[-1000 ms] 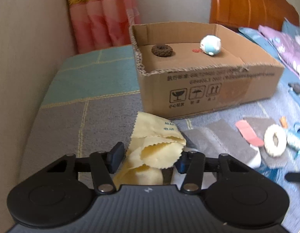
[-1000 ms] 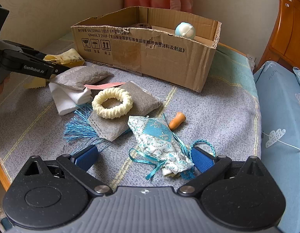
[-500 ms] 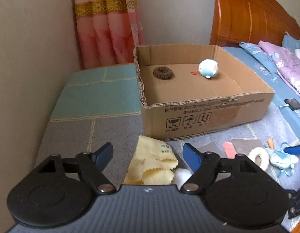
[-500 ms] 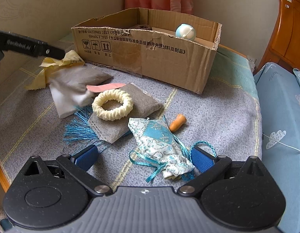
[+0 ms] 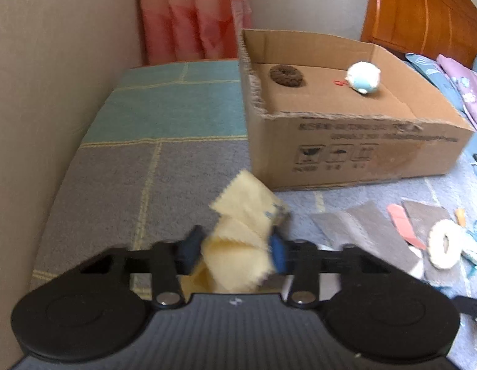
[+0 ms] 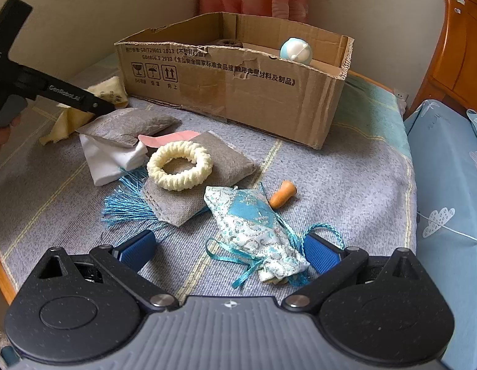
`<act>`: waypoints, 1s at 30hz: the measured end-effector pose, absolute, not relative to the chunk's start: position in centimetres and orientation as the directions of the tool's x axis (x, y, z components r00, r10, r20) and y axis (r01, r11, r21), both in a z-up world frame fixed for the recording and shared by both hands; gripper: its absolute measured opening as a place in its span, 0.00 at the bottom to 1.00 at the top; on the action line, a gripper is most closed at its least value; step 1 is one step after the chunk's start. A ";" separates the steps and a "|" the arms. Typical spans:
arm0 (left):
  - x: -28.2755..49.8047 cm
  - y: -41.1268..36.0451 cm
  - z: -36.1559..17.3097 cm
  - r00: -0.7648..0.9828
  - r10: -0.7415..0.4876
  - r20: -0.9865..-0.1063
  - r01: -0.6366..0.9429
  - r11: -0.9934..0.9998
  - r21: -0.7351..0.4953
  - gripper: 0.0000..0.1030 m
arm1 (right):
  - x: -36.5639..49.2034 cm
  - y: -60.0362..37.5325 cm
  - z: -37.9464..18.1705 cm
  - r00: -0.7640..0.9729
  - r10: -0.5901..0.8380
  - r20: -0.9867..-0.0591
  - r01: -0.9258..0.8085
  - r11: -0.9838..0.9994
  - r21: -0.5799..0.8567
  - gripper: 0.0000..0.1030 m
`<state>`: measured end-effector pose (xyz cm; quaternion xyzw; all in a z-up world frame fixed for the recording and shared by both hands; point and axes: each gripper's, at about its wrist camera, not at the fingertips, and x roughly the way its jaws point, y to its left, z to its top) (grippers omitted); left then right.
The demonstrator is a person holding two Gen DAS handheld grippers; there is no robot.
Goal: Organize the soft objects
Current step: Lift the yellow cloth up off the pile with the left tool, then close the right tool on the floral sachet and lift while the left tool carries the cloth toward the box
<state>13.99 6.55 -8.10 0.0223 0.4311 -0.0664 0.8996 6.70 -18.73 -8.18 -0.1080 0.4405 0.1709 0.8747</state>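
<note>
My left gripper is shut on a crumpled yellow cloth, low over the woven mat, in front of the open cardboard box. The box holds a brown ring and a white-and-blue plush ball. The cloth and box also show in the right wrist view. My right gripper is open, low over the mat, with a blue patterned pouch between its fingers. The left gripper's finger shows at the left.
On the mat lie two grey sachets, a white folded cloth, a cream ring, a pink strip, a blue tassel and an orange piece. A wall is at left, a bed at right.
The left gripper was half-closed around the yellow cloth, opened wide and pulled back, then came down and closed on it. The right gripper has not moved.
</note>
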 end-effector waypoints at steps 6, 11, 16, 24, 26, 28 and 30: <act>13.3 5.8 -8.0 0.625 -0.104 -0.774 0.147 0.989 -0.014 0.18 | 7.3 -18.5 -7.9 0.542 0.193 -0.818 -0.410 0.910 -0.057 1.00; 13.3 6.1 -8.0 0.624 -0.113 -0.773 0.154 0.988 -0.020 0.19 | 7.4 -18.7 -7.5 0.533 0.234 -0.813 -0.457 0.888 -0.043 0.82; 13.7 6.2 -8.0 0.625 -0.122 -0.771 0.151 0.988 -0.034 0.17 | 7.7 -18.8 -7.4 0.531 0.248 -0.810 -0.458 0.889 -0.028 0.62; 12.4 6.6 -6.5 0.640 -0.142 -0.755 0.183 0.983 -0.030 0.06 | 7.3 -19.1 -6.6 0.559 0.204 -0.804 -0.419 0.906 -0.061 0.28; 11.9 6.7 -5.8 0.648 -0.139 -0.749 0.189 0.982 -0.018 0.06 | 6.9 -19.2 -6.1 0.569 0.205 -0.796 -0.419 0.906 -0.066 0.28; 11.4 7.0 -4.9 0.656 -0.141 -0.741 0.192 0.981 -0.017 0.06 | 6.5 -19.2 -5.5 0.580 0.204 -0.788 -0.423 0.903 -0.078 0.28; 10.8 7.1 -4.1 0.667 -0.142 -0.731 0.197 0.980 -0.011 0.06 | 6.2 -19.1 -4.9 0.590 0.205 -0.781 -0.430 0.898 -0.089 0.28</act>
